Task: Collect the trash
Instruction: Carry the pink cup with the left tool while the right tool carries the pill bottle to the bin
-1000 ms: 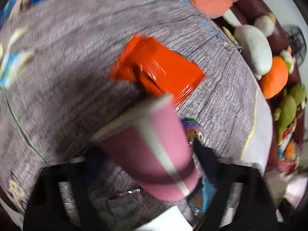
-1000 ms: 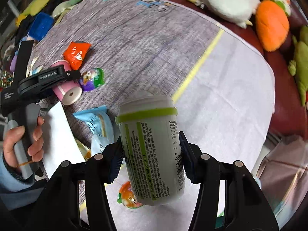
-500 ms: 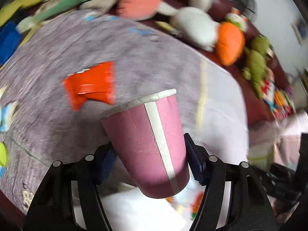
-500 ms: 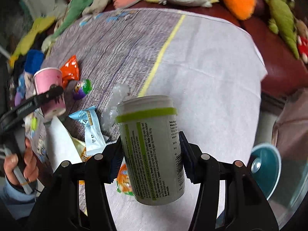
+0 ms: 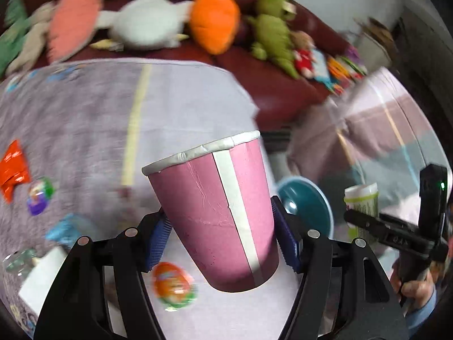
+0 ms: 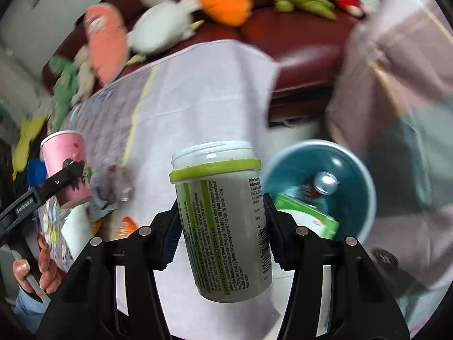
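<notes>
My left claw (image 5: 220,233) is clamped on a pink paper cup (image 5: 215,212), its blue pads pressing both sides of the cup wall. The cup stands tilted between them, white rim up and a white stripe running down its side. My right claw (image 6: 222,233) is clamped on a white pill bottle (image 6: 223,221) with a green band under its open neck; the bottle hangs upright in the grip, label toward the camera.

I take the teal bin (image 6: 351,175) as my landmark. It sits on the floor just beside the corner of the table (image 6: 198,90). Seen from the right claw, the bottle is just to the left of the bin, and a green-and-white box (image 6: 308,212) and a shiny can top (image 6: 325,182) lie inside it. Seen from the left claw, the cup is also left of the bin.

Still on the table, farther left of the bin, lie an orange wrapper (image 5: 12,170), a purple-and-green wrapper (image 5: 39,195), a blue packet (image 5: 66,231) and an orange round wrapper (image 5: 172,286). Behind the table, stuffed toys (image 5: 213,18) line a dark red sofa (image 5: 271,85).
</notes>
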`<state>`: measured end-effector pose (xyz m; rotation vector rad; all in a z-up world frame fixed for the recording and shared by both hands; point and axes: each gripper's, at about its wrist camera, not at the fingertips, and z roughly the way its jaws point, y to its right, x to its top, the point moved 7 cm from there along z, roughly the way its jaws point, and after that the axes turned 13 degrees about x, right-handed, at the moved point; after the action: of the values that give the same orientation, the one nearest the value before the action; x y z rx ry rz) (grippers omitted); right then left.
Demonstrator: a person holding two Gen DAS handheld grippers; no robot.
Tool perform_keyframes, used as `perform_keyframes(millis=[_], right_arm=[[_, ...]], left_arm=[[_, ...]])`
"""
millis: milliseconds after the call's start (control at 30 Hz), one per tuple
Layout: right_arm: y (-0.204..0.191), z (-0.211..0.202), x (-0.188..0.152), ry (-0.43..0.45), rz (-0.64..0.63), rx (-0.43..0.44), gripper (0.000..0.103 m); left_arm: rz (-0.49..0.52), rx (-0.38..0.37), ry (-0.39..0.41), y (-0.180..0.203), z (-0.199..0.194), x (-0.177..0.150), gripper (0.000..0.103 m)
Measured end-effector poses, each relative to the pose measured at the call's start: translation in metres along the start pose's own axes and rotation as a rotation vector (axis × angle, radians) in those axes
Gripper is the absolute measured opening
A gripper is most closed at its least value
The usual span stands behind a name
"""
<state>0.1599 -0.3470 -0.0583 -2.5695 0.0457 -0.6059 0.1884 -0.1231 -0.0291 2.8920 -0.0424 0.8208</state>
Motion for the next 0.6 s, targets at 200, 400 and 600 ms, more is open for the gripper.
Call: perform_keyframes(millis=[200, 400, 600], right_arm=[[0.067, -0.018, -0.015, 0.008, 0.086, -0.056, 0.051], [0.11, -0.015, -0.02, -0.007, 0.135, -0.068, 0.051], [0.124, -0.008, -0.01, 0.008, 0.149, -0.043, 0.058]], left_arm=[[0.133, -0.058, -0.069, 0.078, 0.029, -0.021, 0.067], [0.211, -0.082, -0.129, 0.13, 0.06, -0.034, 0.067], [0.252, -0.091, -0.166, 0.158, 0.08, -0.037, 0.068]])
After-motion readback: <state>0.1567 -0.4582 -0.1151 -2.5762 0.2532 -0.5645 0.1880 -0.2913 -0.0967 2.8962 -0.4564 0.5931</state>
